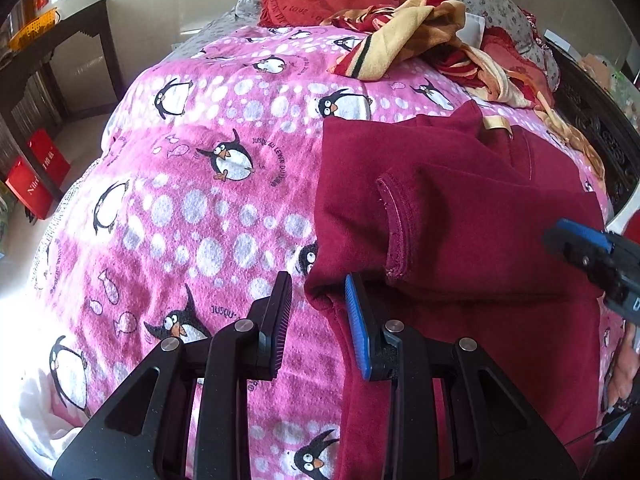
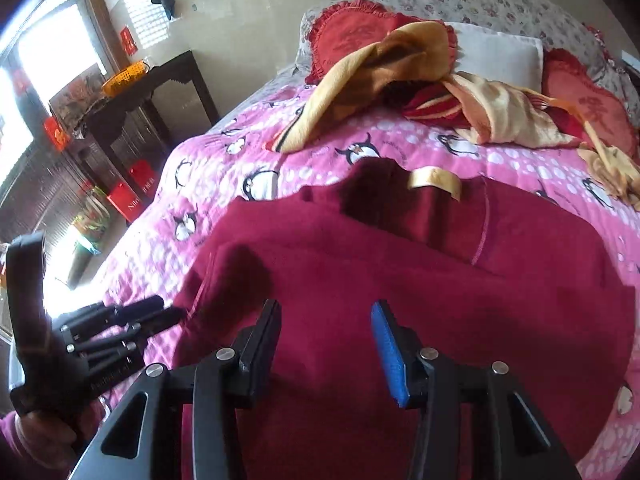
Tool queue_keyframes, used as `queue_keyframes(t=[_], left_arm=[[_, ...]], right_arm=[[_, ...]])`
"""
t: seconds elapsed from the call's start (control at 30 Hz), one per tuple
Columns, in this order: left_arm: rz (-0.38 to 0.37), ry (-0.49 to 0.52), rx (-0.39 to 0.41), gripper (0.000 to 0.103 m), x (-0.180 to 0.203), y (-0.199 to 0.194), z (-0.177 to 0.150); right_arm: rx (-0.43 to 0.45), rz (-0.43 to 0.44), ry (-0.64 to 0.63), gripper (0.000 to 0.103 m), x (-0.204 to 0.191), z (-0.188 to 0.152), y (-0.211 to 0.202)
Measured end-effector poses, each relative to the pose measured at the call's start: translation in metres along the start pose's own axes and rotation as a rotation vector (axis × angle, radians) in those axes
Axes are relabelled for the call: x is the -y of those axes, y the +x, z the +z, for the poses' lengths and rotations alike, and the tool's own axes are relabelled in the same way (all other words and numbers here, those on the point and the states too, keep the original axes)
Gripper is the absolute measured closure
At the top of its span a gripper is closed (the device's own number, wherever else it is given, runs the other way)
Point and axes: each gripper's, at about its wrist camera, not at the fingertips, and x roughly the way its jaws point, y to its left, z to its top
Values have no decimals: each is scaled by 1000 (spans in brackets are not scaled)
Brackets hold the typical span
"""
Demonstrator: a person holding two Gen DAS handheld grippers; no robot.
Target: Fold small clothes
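A dark red fleece garment (image 1: 460, 220) lies spread on the pink penguin blanket (image 1: 192, 184), a sleeve folded across its body and a gold neck label (image 1: 495, 122) at the far end. My left gripper (image 1: 318, 292) is open at the garment's left edge, holding nothing. In the right wrist view the garment (image 2: 400, 260) fills the middle, with the label (image 2: 434, 181) at its top. My right gripper (image 2: 325, 312) is open just above the cloth. The left gripper (image 2: 160, 312) shows at the garment's left edge; the right gripper (image 1: 580, 256) shows at the far right of the left view.
A yellow and red blanket (image 2: 420, 92) is heaped at the bed's head with red ruffled cushions (image 2: 352, 28) and a white pillow (image 2: 500, 52). A dark wooden side table (image 2: 152, 92) with a yellow basket stands left of the bed, red bags on the floor.
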Motion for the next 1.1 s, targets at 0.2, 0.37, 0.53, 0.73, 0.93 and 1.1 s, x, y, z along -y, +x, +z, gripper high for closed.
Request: queue_keyframes(t=[0.2,0.37,0.53,0.73,0.93,1.1], left_arm=[[1,21,8,76,6,-10,-9],[-13,35,-8,76,9,-16,-21],[-17,49,-18,76,9,-27,-38],[-31,60,-96,76,2,-36,-73],[-69,49,-178,74,-12,-52,-117],[-33,105,-175,51,-9,-69,-144]], right_arm=[[-41,-119,42,55,45,-53,-33],[-74,-169,142,55,93,-94,-61],[-110,-167,240,55,117,-131,-81],[-120,-138,280,39,119,-176,-108],[-143,-90,292,38,107,-220,-134],[-154,-35,299,38,95,-255,-153]])
